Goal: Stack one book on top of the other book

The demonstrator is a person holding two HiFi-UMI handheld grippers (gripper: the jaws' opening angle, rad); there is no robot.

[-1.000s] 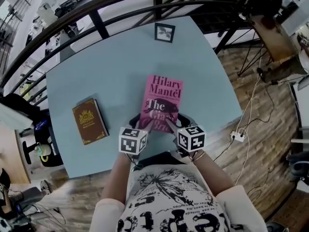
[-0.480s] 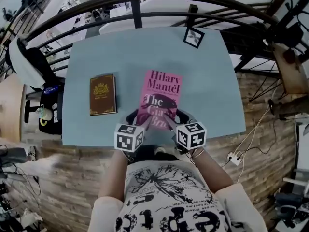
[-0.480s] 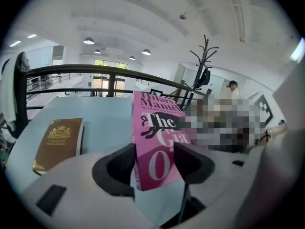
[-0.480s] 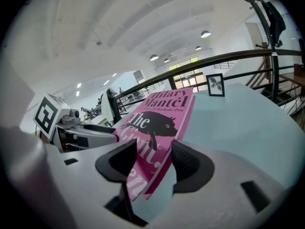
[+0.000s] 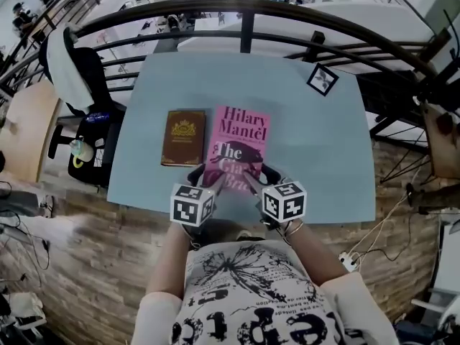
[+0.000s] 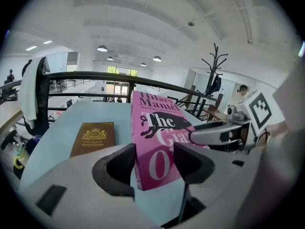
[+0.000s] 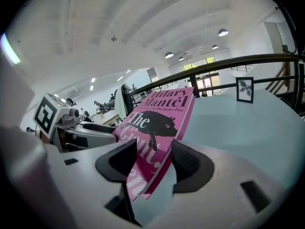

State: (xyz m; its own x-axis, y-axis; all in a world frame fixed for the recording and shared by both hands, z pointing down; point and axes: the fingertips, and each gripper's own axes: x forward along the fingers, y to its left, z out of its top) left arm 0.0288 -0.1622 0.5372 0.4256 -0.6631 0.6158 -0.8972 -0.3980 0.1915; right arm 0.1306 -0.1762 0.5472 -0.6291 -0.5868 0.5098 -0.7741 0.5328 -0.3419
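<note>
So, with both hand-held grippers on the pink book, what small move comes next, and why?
Probably shift the pink book left, over the brown book. The left hand-held gripper and right hand-held gripper each clamp its near edge, and the brown book lies flat on the table just beside it, uncovered.

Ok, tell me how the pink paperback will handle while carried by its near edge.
The pink paperback looks fairly thin, so it is probably light. Its far end may sag, since the left gripper and right gripper clamp only its near corners. Its flat cover should settle steadily on the brown book.
</note>
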